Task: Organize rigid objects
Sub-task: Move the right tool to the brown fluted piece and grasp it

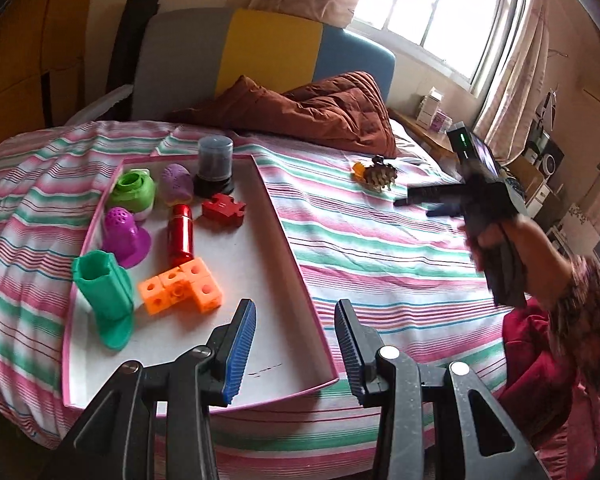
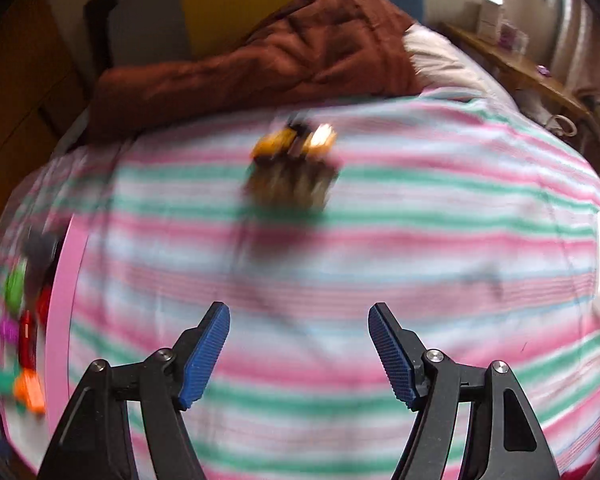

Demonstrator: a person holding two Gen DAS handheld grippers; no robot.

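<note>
A pink-rimmed white tray lies on the striped bed. It holds a green boot shape, orange linked cubes, a red cylinder, a red puzzle piece, purple pieces, a green pot and a grey jar. A pine cone with an orange piece rests on the bedspread, blurred as the pine cone in the right wrist view. My left gripper hangs open over the tray's near right edge, empty. My right gripper is open and empty, short of the cone; it shows as the right gripper.
A brown quilt is bunched at the head of the bed against a grey, yellow and blue headboard. A wooden bedside shelf with boxes stands by the window. A hand and patterned sleeve hold the right gripper. The tray's pink edge lies at left.
</note>
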